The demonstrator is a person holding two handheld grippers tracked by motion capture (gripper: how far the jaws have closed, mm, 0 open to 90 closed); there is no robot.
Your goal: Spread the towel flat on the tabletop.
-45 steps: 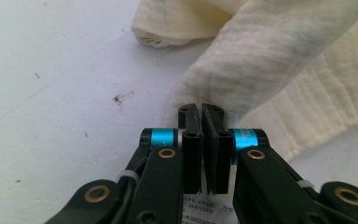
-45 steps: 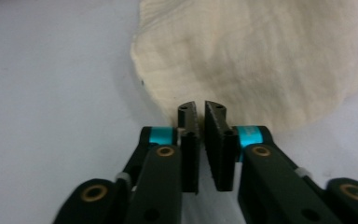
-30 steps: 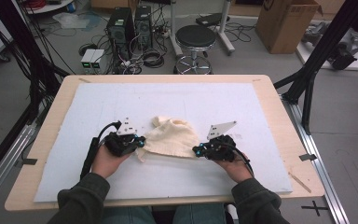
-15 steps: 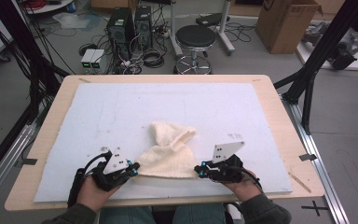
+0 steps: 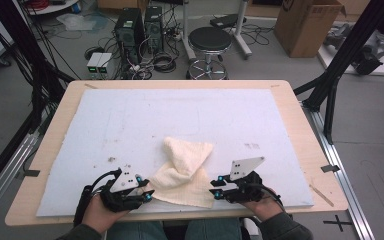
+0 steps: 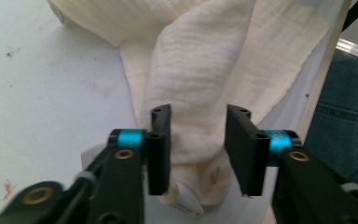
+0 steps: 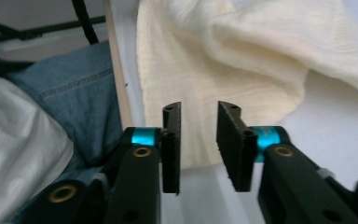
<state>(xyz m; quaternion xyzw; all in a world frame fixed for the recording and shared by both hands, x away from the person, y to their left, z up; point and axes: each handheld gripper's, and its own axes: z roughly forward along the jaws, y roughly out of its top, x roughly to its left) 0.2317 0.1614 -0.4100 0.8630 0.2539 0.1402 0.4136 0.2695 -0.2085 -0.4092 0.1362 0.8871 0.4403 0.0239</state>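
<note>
The cream cloth (image 5: 182,172) lies on the white mat (image 5: 130,120), near edge of cloth close to the table's front edge, far part still folded in a hump. Left gripper (image 5: 147,195) sits just left of cloth, right gripper (image 5: 215,191) just right of it. Both jaws have just been opening & now stand apart, no pressing: cloth corner lies loose between left jaws, right jaws hold nothing; prob. released so the cloth can lie flat there
</note>
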